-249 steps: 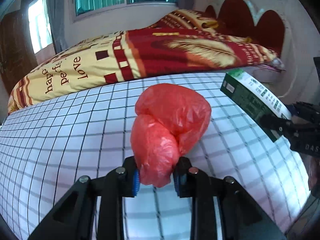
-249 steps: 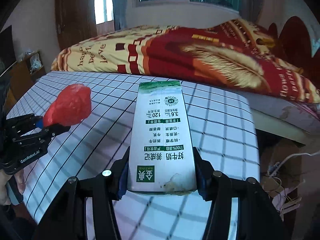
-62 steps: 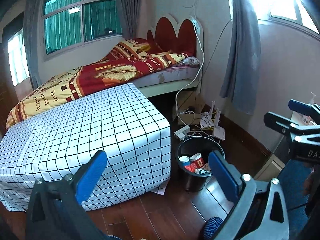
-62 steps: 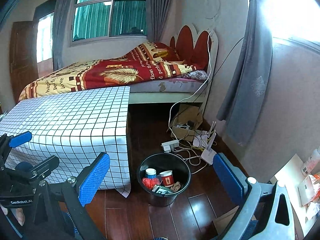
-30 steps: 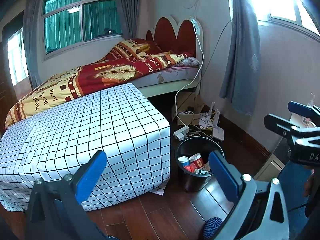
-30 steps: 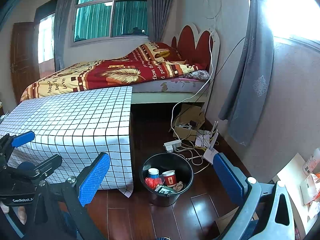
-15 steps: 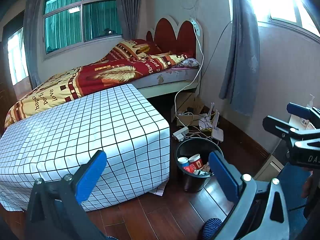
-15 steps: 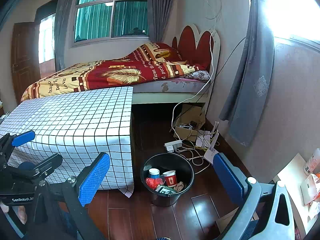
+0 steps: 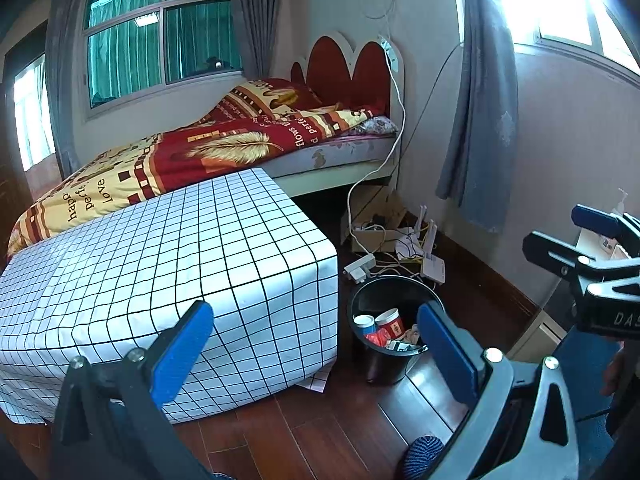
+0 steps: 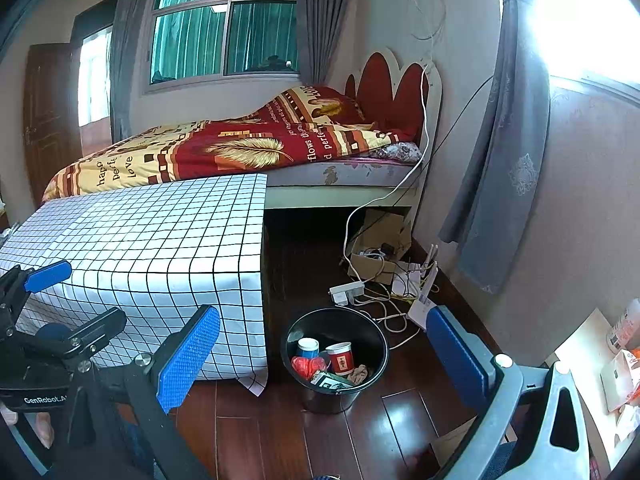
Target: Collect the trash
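A black trash bin (image 9: pixel 362 354) (image 10: pixel 376 334) stands on the wood floor beside the checked table. It holds a red plastic bag (image 10: pixel 306 366), two cups (image 10: pixel 340 358), a green-and-white carton (image 10: pixel 330 381) and other scraps. My left gripper (image 9: pixel 316 352) is wide open and empty, held above the floor short of the bin. My right gripper (image 10: pixel 322 356) is wide open and empty, with the bin seen between its fingers. Each gripper shows at the edge of the other's view.
A table with a white black-grid cloth (image 9: pixel 160 264) (image 10: pixel 160 236) stands left of the bin. Behind it is a bed (image 10: pixel 240 148). A power strip, cables and a router (image 10: pixel 384 280) lie on the floor near the wall. Papers and boxes (image 10: pixel 616 364) sit at far right.
Since 8.3 s ago both grippers have let go of the red bag and the carton, which now lie in the bin. Over the last second the views barely shift.
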### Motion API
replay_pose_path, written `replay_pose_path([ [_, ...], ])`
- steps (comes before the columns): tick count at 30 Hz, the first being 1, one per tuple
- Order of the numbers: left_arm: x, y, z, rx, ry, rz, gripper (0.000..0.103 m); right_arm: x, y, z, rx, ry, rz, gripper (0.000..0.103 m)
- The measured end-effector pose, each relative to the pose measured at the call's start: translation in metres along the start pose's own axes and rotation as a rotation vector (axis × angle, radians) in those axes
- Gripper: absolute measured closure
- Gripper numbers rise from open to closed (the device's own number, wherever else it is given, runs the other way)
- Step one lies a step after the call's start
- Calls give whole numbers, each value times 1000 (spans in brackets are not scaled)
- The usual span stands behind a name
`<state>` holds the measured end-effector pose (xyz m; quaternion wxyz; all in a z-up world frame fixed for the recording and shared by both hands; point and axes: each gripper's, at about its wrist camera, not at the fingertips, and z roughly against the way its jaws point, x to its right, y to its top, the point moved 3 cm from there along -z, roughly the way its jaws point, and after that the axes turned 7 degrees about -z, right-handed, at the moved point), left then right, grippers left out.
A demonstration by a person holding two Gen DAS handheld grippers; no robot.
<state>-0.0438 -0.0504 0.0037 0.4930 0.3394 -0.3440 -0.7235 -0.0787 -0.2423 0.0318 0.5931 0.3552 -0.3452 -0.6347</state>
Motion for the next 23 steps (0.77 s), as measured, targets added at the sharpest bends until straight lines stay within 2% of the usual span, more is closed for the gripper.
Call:
replay_pose_path([
  [15,3,3,1,21,8,-12,1,2,-1,0,2,3,-4,0],
  [20,3,5,3,45,-24,-19,1,3,0,1,2,5,-4,0],
  [23,4,5,2,30,-39,-22,1,3,0,1,2,7,-3,0],
])
